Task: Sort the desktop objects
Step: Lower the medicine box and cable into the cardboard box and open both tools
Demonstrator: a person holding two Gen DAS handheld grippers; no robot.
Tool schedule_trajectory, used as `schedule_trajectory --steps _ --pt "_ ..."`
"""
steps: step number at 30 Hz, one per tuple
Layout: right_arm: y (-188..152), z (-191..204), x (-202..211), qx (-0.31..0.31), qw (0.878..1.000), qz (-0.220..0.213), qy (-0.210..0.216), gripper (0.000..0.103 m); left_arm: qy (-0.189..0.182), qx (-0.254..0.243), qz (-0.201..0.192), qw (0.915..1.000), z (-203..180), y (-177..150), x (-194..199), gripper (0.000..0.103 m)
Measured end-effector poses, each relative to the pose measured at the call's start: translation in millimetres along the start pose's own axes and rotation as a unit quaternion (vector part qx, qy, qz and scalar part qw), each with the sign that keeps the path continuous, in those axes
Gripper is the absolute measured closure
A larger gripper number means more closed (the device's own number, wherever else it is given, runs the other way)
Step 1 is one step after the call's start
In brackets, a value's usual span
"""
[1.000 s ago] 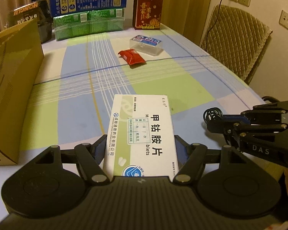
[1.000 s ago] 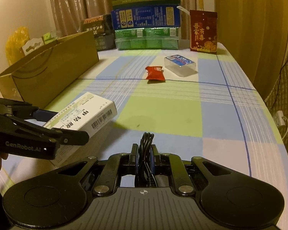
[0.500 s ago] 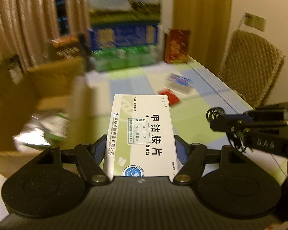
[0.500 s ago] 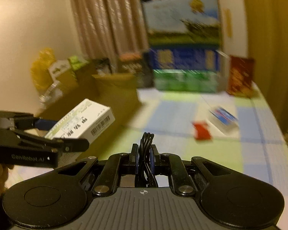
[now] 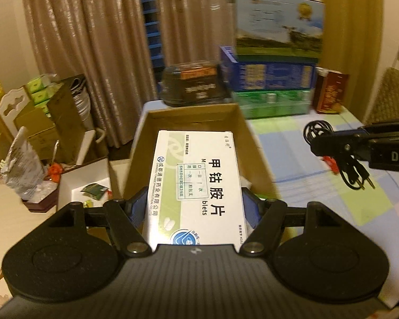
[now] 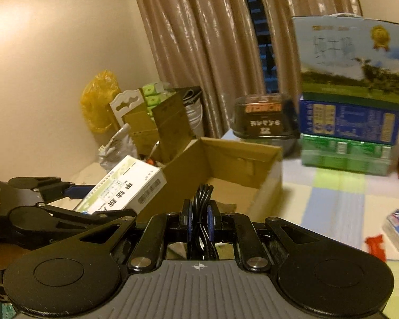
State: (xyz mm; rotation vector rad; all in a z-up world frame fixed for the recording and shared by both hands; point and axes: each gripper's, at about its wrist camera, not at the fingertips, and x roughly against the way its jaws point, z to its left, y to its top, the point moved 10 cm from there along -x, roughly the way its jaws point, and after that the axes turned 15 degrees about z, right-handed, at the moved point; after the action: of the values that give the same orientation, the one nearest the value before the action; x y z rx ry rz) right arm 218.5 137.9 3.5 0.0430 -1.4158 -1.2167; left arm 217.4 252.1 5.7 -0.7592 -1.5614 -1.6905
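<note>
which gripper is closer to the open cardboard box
Left. The left gripper, shut on the medicine box, hangs over the cardboard box; the right gripper, holding the black cable, is beside it.

A lived-in home room: brown curtains (image 6: 199, 40) hang behind a tabletop (image 6: 332, 194) under a checked cloth, stacked milk cartons (image 6: 351, 122) and household clutter beside it.

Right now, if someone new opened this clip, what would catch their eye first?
First, the white medicine box clamped in the left gripper, held over the open cardboard box at the table's left edge. Next, the coiled black cable pinched in the right gripper, hanging above the checked tablecloth. Behind them, a stack of cartons stands against the curtains.
</note>
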Motion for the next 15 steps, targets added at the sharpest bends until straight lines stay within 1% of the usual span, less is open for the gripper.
schedule_trajectory --steps 4,10,14,15 --pt "11 -1 -23 -0.014 1.0 0.011 0.005 0.095 -0.009 0.004 -0.003 0.9999 19 11 -14 0.036" --pt "13 -5 -52 -0.028 0.999 0.027 0.003 0.095 -0.025 0.007 0.014 0.9996 28 14 -45 0.036" --pt "15 -6 -67 -0.034 0.999 0.034 0.006 0.095 -0.015 0.01 0.028 0.9995 35 9 -62 0.036" --pt "15 -6 -70 -0.035 0.999 0.035 0.007 0.095 -0.014 0.01 0.029 0.9994 37 9 -65 0.033"
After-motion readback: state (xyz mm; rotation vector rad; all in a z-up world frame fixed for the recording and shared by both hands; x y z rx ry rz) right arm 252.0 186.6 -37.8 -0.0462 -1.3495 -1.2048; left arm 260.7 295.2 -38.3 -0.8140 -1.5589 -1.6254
